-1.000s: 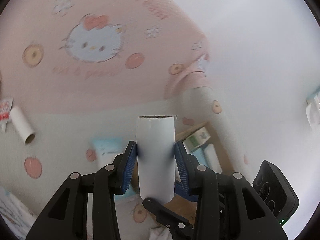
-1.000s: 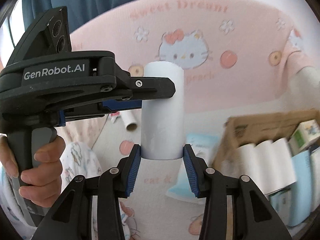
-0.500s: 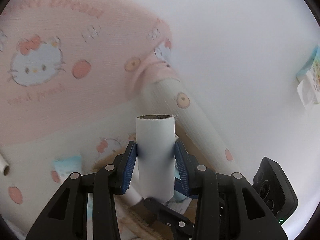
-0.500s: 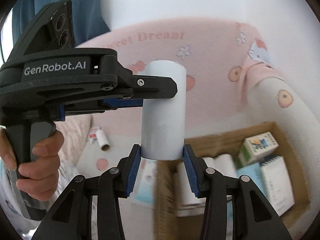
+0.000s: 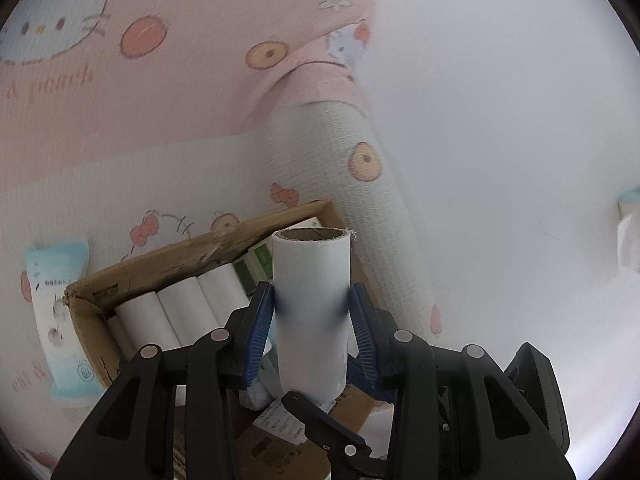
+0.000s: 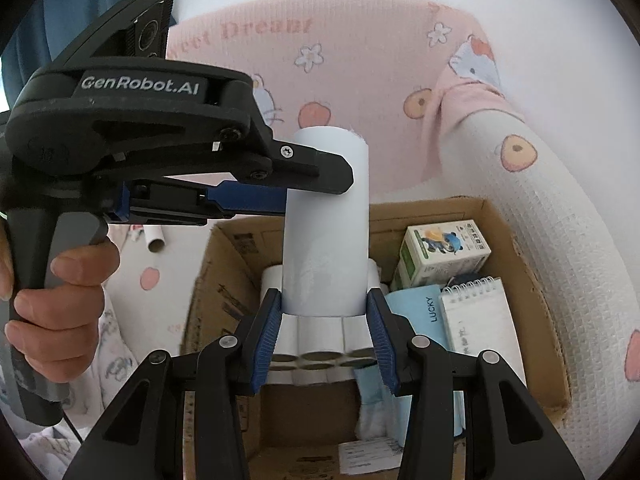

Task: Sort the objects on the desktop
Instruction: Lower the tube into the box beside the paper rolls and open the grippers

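- The white paper roll (image 6: 325,220) hangs upright over the open cardboard box (image 6: 520,248), clamped at both ends.
- The right hand-held gripper (image 6: 325,320) pinches its lower end; the left hand-held gripper (image 5: 312,316) closes on it higher up.
- Inside the box, under the roll, lie stacked white rolls (image 6: 316,340), with a small carton (image 6: 440,252) and spiral notepad (image 6: 476,320) beside them.
- A tissue pack (image 5: 60,320) lies just outside the box.

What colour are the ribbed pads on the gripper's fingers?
Blue ribbed pads on black fingers, clearest in the right wrist view.
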Available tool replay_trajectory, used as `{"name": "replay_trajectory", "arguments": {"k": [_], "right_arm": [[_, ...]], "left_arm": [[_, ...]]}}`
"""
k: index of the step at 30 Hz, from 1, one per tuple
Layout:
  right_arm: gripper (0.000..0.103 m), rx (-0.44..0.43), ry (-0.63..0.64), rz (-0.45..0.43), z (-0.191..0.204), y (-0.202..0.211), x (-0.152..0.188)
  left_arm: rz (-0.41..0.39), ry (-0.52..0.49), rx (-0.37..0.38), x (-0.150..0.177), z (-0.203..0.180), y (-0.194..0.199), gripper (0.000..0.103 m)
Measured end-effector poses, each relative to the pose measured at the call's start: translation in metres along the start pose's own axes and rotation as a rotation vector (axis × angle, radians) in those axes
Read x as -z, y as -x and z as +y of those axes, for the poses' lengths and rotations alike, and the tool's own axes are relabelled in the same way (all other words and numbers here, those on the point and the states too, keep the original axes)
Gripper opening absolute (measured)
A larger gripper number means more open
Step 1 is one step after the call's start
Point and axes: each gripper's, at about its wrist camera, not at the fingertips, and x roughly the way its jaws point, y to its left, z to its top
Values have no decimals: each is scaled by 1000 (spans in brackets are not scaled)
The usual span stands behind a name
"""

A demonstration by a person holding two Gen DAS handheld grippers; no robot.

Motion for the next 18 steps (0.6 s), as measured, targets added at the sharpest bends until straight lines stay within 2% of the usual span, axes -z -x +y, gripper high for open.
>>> {"name": "replay_trajectory", "arguments": {"k": [4, 8, 18], "right_arm": [[41, -28, -10, 63, -4, -15, 3], [41, -11, 5, 132, -6, -34, 9], [41, -21, 4, 231, -14, -58, 21]], "left_arm": [[26, 62, -31, -1, 20, -14, 43], [61, 134, -38, 3, 40, -29, 43], [123, 177, -80, 9, 54, -54, 43]]}}
